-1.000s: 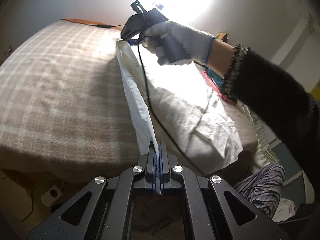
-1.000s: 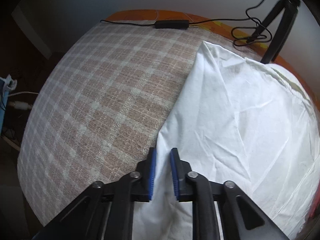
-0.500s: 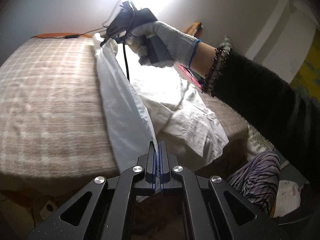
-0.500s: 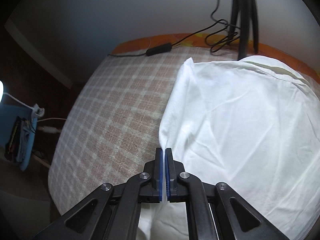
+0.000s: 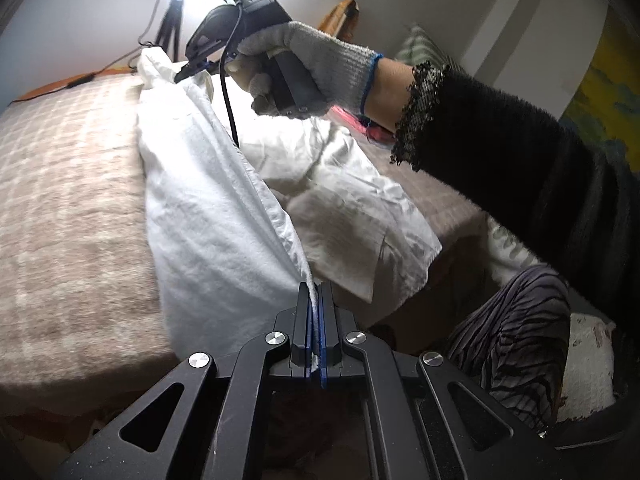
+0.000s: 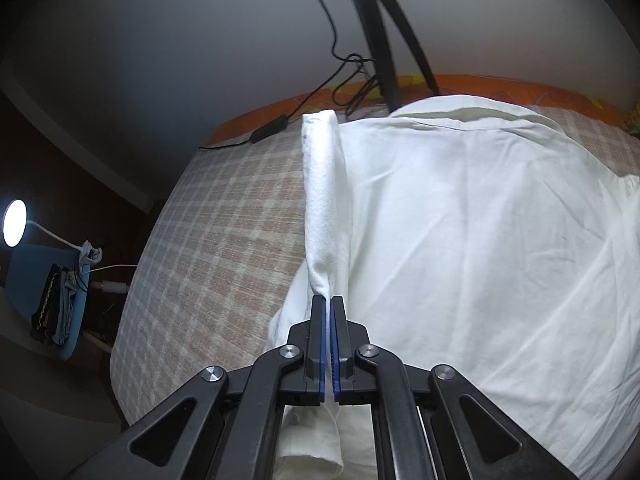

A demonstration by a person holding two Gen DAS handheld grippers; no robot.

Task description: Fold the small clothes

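Note:
A white garment (image 5: pixel 208 216) lies on a checked bed cover (image 5: pixel 60 200). Its left edge is lifted and stretched between my two grippers. My left gripper (image 5: pixel 316 292) is shut on the near end of that edge. In the left wrist view my right gripper (image 5: pixel 192 72), held by a gloved hand, is shut on the far end. In the right wrist view my right gripper (image 6: pixel 328 304) pinches a raised fold of the white garment (image 6: pixel 480 220), which spreads to the right over the bed cover (image 6: pixel 224 240).
A black tripod (image 6: pixel 376 40) with cables stands at the bed's far edge. A lamp (image 6: pixel 14 222) and a blue chair with clothes (image 6: pixel 52 292) stand left of the bed. More white cloth (image 5: pixel 360 216) lies crumpled at the right. The person's striped trouser leg (image 5: pixel 516 336) is near.
My right gripper closed on the garment's edge and lifted it. Both grippers have raised the edge and carried it over the garment. My left gripper stayed shut.

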